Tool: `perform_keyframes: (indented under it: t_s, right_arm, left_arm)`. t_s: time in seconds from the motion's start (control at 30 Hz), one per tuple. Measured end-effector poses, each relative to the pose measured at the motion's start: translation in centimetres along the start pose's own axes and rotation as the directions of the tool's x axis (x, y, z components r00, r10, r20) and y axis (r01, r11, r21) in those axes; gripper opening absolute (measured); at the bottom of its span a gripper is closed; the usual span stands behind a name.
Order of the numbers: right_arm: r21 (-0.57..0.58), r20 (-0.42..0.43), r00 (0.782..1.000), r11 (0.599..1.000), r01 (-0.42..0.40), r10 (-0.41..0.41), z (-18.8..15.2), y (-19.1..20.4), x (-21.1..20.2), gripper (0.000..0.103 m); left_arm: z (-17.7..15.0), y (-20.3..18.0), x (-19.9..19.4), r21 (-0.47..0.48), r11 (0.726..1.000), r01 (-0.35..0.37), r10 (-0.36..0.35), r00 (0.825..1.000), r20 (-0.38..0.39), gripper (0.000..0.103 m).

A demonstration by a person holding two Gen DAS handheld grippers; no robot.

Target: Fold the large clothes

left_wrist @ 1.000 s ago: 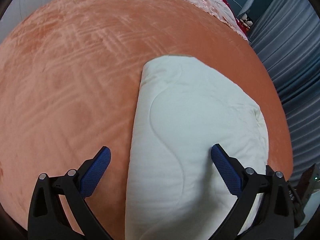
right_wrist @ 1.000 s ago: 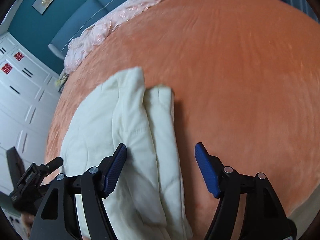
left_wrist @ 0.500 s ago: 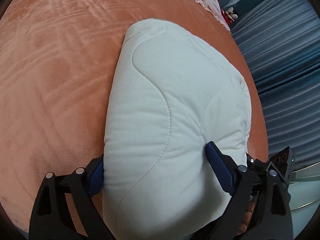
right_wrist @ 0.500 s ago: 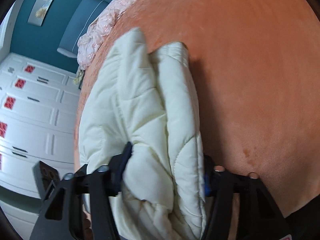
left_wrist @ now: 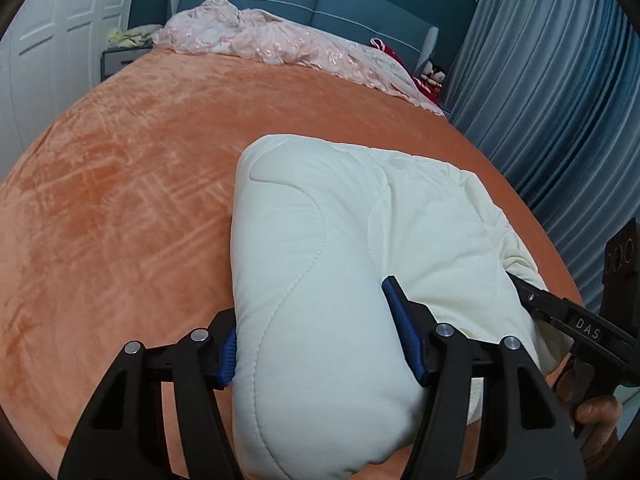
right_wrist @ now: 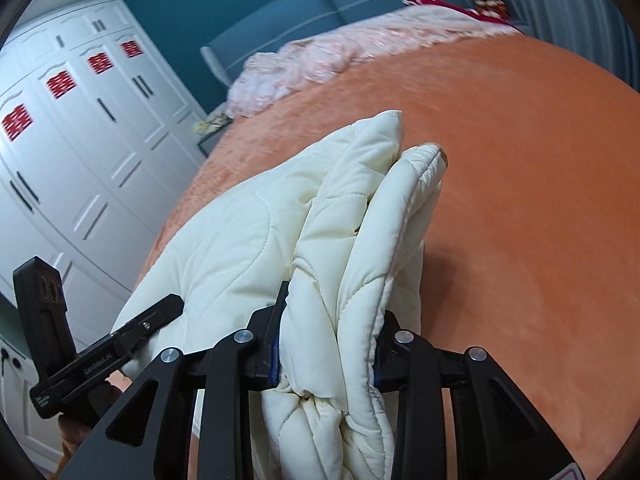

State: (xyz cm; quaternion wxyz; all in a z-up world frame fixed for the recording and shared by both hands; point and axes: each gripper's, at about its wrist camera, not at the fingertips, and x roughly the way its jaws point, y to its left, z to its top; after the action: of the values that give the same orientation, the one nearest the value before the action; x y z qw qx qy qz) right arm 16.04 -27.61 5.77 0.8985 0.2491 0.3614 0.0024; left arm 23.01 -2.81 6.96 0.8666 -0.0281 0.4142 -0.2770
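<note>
A cream quilted padded garment [left_wrist: 340, 248], folded into a thick bundle, lies on the orange bed cover [left_wrist: 120, 184]. My left gripper [left_wrist: 316, 340] is shut on its near left end, the blue pads pressed into the padding. My right gripper [right_wrist: 326, 344] is shut on the stacked layers of its other near end [right_wrist: 340, 240]. Both near ends are lifted a little off the bed. The right gripper shows at the right edge of the left wrist view [left_wrist: 568, 316]; the left gripper shows at the lower left of the right wrist view [right_wrist: 132, 332].
The orange cover [right_wrist: 520, 200] spreads wide to the far side. A pink crumpled quilt [left_wrist: 280, 48] lies by the blue headboard [left_wrist: 320, 0]. Grey curtains [left_wrist: 560, 100] hang at the right of the bed. White wardrobes [right_wrist: 72, 140] stand at the left.
Both grippers went from open above the garment to shut on its near ends. They have since lifted and tilted up, so the headboard and wardrobes have come into view.
</note>
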Motion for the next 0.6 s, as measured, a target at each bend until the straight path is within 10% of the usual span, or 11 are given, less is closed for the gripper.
perform_keyframes:
  t_s: [0.27, 0.6]
  right_arm:
    - [-0.072, -0.030, 0.999, 0.997, -0.038, 0.036, 1.3, 5.0, 7.6, 0.030]
    - [-0.065, -0.131, 0.991, 0.998, -0.011, 0.002, -2.8, 2.3, 12.5, 0.038]
  left_arm:
    - [2.7, 8.6, 2.3, -0.050, 0.997, -0.062, 0.065, 0.997, 0.048, 0.060]
    - [-2.1, 12.4, 5.7, -0.102, 0.993, -0.058, 0.058, 0.998, 0.005, 0.065]
